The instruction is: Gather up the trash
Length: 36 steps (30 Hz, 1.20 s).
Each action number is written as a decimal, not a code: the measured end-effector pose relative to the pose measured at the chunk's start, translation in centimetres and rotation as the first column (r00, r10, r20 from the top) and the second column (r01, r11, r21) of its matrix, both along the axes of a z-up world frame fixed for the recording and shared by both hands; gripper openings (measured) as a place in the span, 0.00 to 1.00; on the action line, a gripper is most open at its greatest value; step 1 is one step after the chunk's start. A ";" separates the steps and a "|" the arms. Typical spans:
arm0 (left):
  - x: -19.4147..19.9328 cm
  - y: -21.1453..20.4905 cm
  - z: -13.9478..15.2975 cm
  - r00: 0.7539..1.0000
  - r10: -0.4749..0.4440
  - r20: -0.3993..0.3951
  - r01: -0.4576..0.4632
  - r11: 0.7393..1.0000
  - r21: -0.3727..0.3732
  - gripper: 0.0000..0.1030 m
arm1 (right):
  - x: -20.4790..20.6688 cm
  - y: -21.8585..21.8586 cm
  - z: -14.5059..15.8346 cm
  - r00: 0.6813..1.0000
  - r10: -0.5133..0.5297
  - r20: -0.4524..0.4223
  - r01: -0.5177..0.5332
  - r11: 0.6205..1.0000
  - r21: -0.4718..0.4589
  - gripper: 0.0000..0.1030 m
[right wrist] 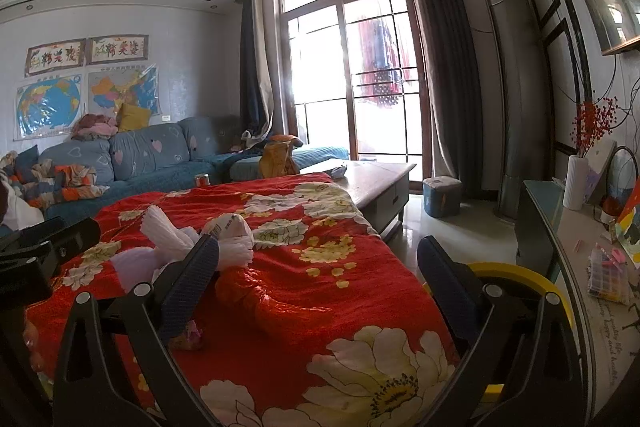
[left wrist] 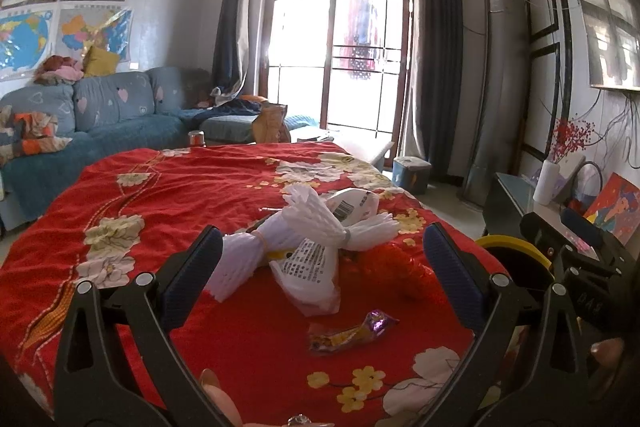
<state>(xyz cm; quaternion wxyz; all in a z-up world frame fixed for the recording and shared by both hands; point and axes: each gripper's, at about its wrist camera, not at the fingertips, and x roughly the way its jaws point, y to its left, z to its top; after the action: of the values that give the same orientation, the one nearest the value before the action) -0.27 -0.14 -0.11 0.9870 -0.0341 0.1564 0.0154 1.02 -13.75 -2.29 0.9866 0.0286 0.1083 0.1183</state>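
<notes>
Trash lies on a red flowered cloth (left wrist: 224, 187): white foam fruit nets (left wrist: 304, 223), a white printed plastic bag (left wrist: 308, 267), a crumpled red wrapper (left wrist: 400, 263) and a small purple and yellow candy wrapper (left wrist: 352, 333). My left gripper (left wrist: 320, 259) is open and empty, its jaws either side of the nets and bag, above them. My right gripper (right wrist: 320, 279) is open and empty over the red wrapper (right wrist: 276, 303); the nets (right wrist: 176, 239) sit beyond its left finger (right wrist: 192, 279). A yellow-rimmed bin (right wrist: 516, 275) shows behind the right finger (right wrist: 448, 279).
A blue sofa (left wrist: 116, 107) with clothes stands at the back left. A coffee table (right wrist: 380, 183) and a small blue stool (right wrist: 442, 195) stand near the glass door. A side counter (right wrist: 580, 267) with a white vase (right wrist: 576, 183) runs along the right.
</notes>
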 end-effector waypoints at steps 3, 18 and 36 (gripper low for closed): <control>0.0 0.1 0.1 1.000 -0.001 0.000 0.001 1.000 0.002 0.90 | 0.0 0.1 -0.1 1.000 0.001 -0.001 -0.001 1.000 0.000 0.94; -0.1 0.1 -0.2 1.000 -0.003 -0.002 0.003 1.000 -0.002 0.90 | 0.1 0.1 -0.1 1.000 0.002 -0.004 -0.002 1.000 0.003 0.94; 0.6 1.7 -1.1 0.999 0.030 -0.040 -0.030 1.000 -0.008 0.90 | 0.4 2.6 -2.3 0.997 0.075 -0.026 -0.075 0.997 -0.024 0.94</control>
<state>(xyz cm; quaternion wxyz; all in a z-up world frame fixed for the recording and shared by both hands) 0.34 1.59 -1.16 0.9831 -0.0406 0.1758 0.0303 1.37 -11.15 -4.59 0.9804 0.0134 0.1230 0.1535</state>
